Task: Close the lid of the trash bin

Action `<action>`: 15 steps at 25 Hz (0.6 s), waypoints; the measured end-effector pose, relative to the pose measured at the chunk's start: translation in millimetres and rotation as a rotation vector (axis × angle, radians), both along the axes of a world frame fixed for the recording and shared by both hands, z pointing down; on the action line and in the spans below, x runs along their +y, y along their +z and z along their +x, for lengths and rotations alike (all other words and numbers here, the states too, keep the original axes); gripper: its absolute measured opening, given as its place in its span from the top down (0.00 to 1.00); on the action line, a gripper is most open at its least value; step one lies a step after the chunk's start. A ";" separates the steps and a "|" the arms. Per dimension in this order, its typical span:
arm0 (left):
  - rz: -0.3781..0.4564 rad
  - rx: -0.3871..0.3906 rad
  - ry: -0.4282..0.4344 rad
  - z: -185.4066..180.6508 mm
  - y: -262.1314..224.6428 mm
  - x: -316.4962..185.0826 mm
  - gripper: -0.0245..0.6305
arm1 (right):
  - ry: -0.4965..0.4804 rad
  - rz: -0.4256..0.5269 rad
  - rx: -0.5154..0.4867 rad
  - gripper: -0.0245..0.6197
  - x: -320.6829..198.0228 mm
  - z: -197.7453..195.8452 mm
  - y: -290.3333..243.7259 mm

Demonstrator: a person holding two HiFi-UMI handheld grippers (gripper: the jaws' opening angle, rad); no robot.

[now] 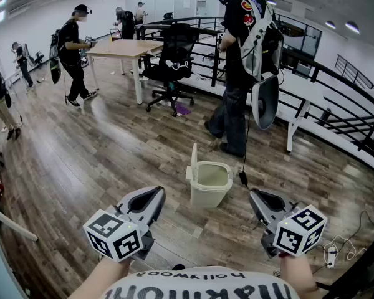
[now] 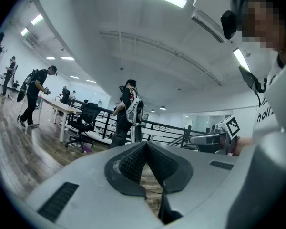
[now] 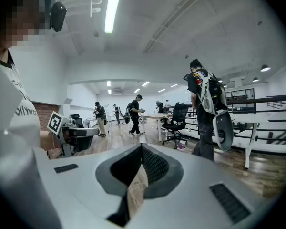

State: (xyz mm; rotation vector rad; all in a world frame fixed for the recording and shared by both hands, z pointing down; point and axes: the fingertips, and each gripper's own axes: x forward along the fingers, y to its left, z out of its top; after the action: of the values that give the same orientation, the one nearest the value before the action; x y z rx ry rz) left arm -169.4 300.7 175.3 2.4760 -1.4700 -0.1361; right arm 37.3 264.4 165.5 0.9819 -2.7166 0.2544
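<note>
At the left of the head view, the left gripper (image 1: 154, 195) is held low over the wooden floor (image 1: 81, 161), with its marker cube nearest the camera. In the left gripper view its jaws are seen pressed together at the tips, and nothing is caught between them. Farther back on the left, a person with a backpack (image 1: 71, 52) is seen walking beside a wooden table (image 1: 121, 47), and a black office chair (image 1: 171, 61) is parked at the table's right end.

Between the two grippers and a little beyond them, the pale trash bin (image 1: 209, 196) is set on the floor, apart from both grippers. Its lid (image 1: 194, 159) is raised upright at the bin's left side, so the inside is left open to view. Just behind the bin a second person (image 1: 240, 67) is stood, dressed in black.

At the right, the right gripper (image 1: 257, 197) is held at a like height. Its jaws are likewise seen closed tip to tip in the right gripper view, with nothing gripped. A black railing (image 1: 336, 98) is run along the far right.
</note>
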 end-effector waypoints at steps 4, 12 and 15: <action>0.000 0.003 -0.001 -7.9 2.2 -8.5 0.95 | 0.007 -0.005 -0.001 0.95 -7.6 -5.2 4.1; -0.027 0.022 0.001 -13.6 16.6 -22.5 0.95 | 0.026 -0.023 0.031 0.95 -21.9 -7.3 16.2; -0.035 0.026 0.007 -13.3 23.7 -32.2 0.95 | 0.034 -0.050 -0.014 0.95 -37.4 -7.0 22.6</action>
State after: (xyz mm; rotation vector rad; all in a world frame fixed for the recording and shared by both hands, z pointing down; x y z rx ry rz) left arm -182.6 268.5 199.0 2.4421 -1.4406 -0.1393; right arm 30.2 227.0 188.1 1.0174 -2.6937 0.3356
